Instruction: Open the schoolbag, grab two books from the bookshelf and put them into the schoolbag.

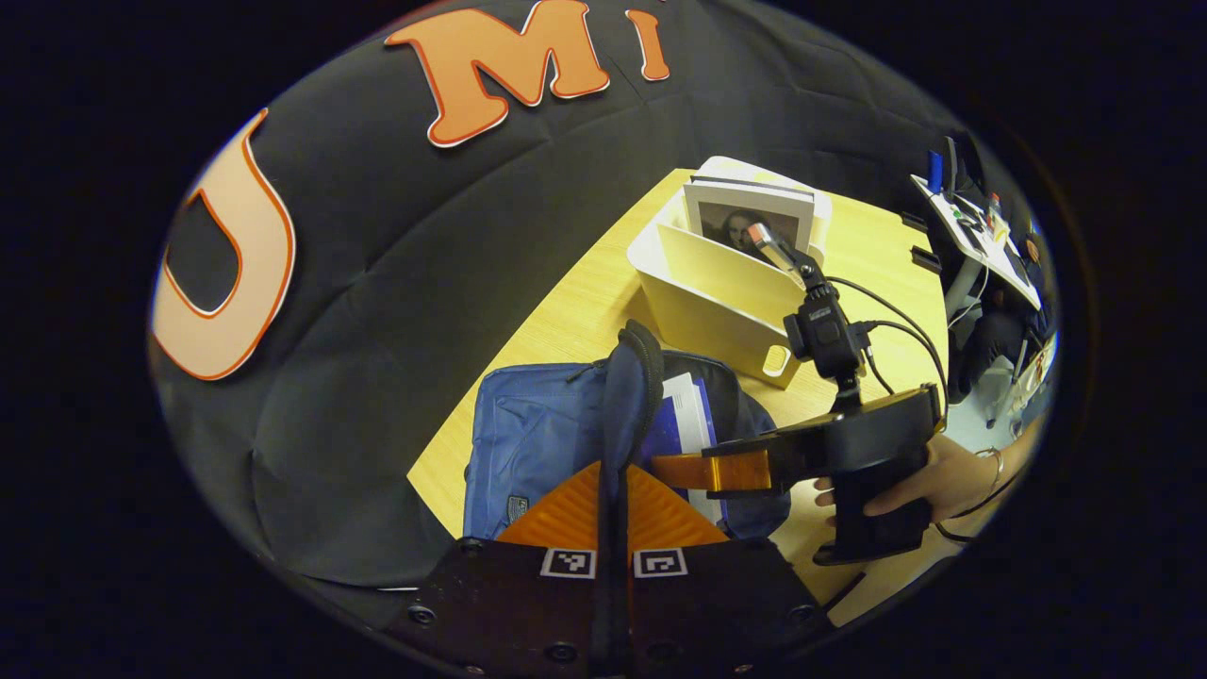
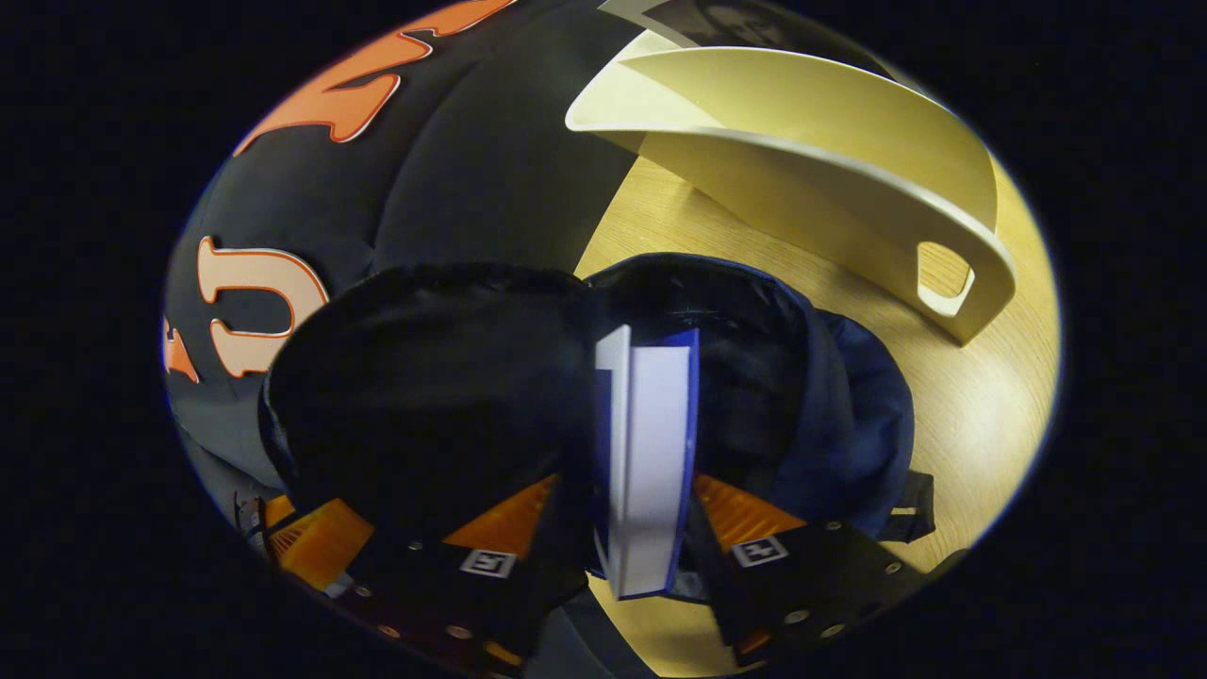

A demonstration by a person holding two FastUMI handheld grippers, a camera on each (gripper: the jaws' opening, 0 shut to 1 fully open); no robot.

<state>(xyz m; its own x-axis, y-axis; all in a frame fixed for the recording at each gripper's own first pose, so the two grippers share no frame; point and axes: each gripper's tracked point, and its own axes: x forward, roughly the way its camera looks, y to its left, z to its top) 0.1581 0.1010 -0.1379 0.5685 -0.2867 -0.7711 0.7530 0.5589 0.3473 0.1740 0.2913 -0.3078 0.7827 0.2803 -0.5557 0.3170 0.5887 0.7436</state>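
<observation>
Left tongs [image 1: 613,528] clamped on schoolbag flap [image 1: 627,396], holding the mouth open; right tongs [image 2: 627,556] clamped on blue-covered book [image 2: 646,453]. We lower it spine-straight between flap and far wall, then release.

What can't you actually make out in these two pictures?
- Inside of the schoolbag, right gripper view: dark, and the blue-covered book stands in front of it.
- Books left in the cream book holder, left gripper view: its walls and the right gripper cover most of them.
- Cluttered desk, left gripper view: small and cut off by the edge.
- Left gripper's grip on the bag flap: likely, contact unclear.
</observation>
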